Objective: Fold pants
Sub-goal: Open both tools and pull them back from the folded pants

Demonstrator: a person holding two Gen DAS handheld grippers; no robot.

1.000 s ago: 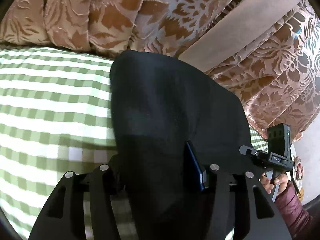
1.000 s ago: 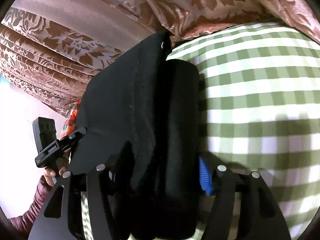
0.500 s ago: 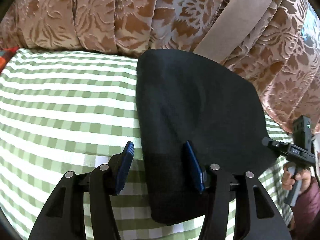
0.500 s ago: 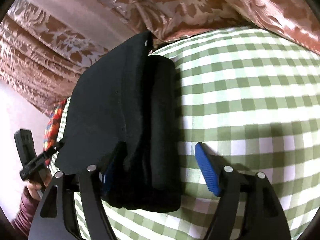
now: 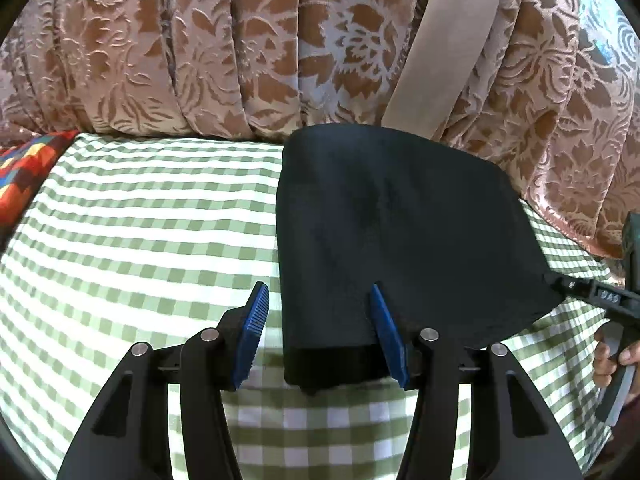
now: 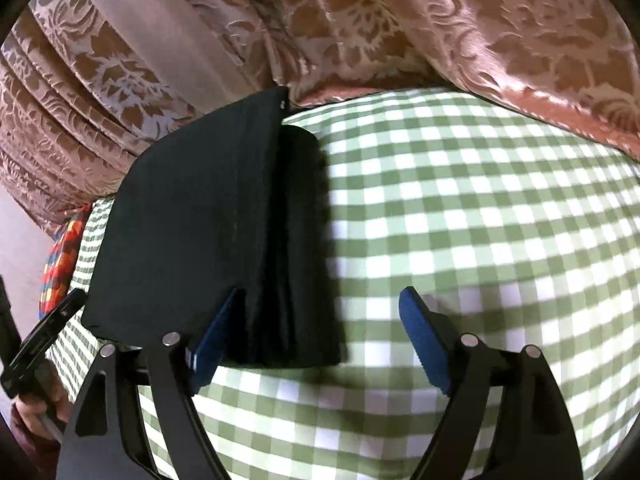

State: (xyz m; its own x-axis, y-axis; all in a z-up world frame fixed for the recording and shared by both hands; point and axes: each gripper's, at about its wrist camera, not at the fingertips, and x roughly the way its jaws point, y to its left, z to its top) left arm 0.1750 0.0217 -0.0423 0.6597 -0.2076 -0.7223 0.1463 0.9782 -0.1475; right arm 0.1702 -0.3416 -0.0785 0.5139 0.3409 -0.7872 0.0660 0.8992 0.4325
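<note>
The pants (black, folded) lay on the checked cloth; the left gripper stood spread, the right gripper had just been opening, neither pinching them.

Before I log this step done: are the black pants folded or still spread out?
Folded. The black pants lie as a compact stack on the checked cloth, layered edges showing along one side.

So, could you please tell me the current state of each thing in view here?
Black fabric pants: folded into a flat stack, lying on the green-and-white checked cloth, released.
Left gripper: open, holding nothing.
Right gripper: jaws just been opening, open wide, gripping nothing.
Brown floral curtain: hanging in pleats behind.
</note>
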